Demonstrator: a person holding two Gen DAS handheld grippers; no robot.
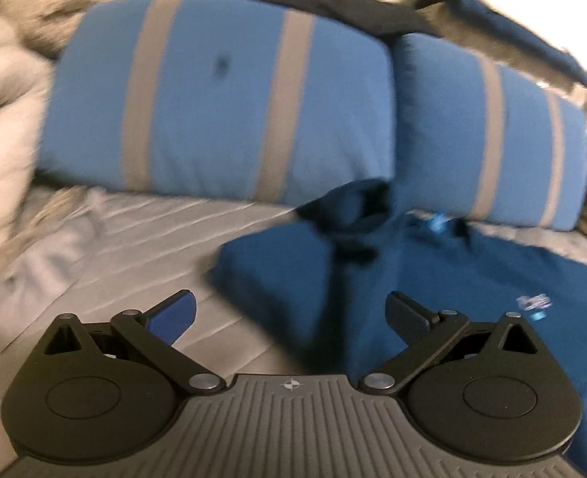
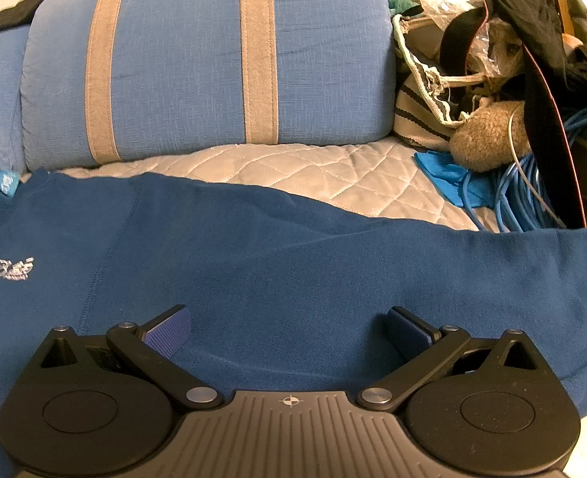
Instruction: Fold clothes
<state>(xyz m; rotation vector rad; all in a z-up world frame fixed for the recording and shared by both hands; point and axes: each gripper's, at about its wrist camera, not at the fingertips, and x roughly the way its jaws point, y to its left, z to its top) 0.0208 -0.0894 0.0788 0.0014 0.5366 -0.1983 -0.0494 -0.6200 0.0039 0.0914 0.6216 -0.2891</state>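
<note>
Left gripper (image 1: 289, 314): jaws wide apart, holding nothing, above the folded-over edge of the blue sweatshirt (image 1: 433, 279) on the quilted bedcover (image 1: 142, 231). Right gripper (image 2: 289, 324): jaws wide, empty, over the sweatshirt's sleeve (image 2: 333, 263), near the striped blue pillows (image 2: 198, 59).

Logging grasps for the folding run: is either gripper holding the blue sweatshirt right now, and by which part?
Nothing is held. The left gripper and the right gripper are both open above the blue sweatshirt, with no cloth between the fingers.

A dark blue sweatshirt (image 2: 293, 247) lies spread flat, chest logo up, one sleeve folded inward.
</note>
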